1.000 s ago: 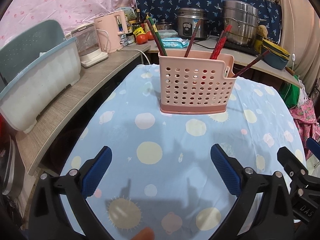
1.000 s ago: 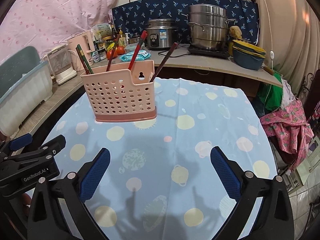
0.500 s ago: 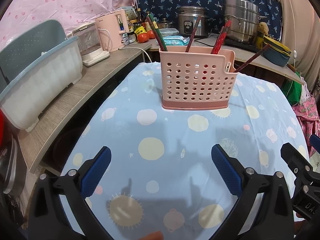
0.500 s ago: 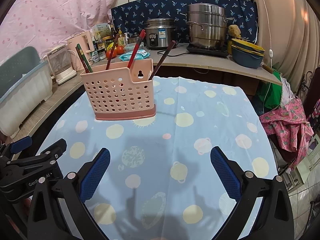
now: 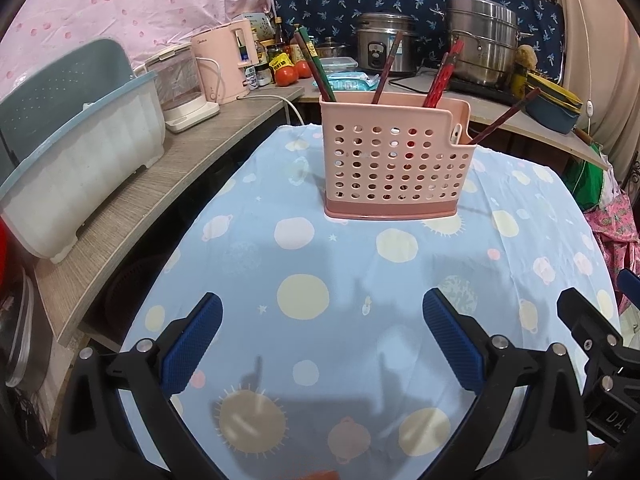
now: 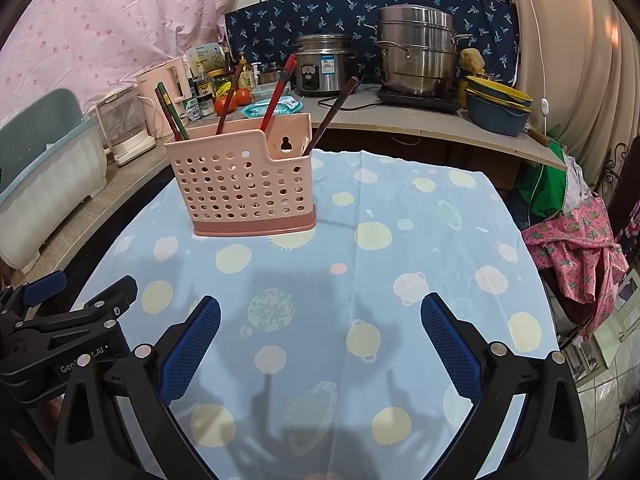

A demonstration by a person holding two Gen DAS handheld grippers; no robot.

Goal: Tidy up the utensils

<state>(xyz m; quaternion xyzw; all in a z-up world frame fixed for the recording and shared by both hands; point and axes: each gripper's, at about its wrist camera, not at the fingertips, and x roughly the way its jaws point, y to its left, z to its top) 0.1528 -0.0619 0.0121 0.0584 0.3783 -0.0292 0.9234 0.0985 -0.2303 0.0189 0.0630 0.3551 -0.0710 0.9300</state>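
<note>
We see our left gripper (image 5: 322, 342) low in the frame, its two blue-padded fingers (image 5: 192, 344) spread wide with nothing between them, above a light blue tablecloth (image 5: 344, 280) printed with planets and suns. Farther along the cloth stands a pink perforated holder (image 5: 394, 168), upright, well apart from the gripper. Several chopsticks (image 5: 316, 66) lean out of its top, some dark, one red, one angled far right. Part of the right gripper (image 5: 600, 344) shows at the right edge. Along the left runs a wooden counter (image 5: 132, 216) carrying a white tub (image 5: 76, 164) and a pink kettle (image 5: 224, 60); steel pots (image 5: 480, 50) sit behind.
</note>
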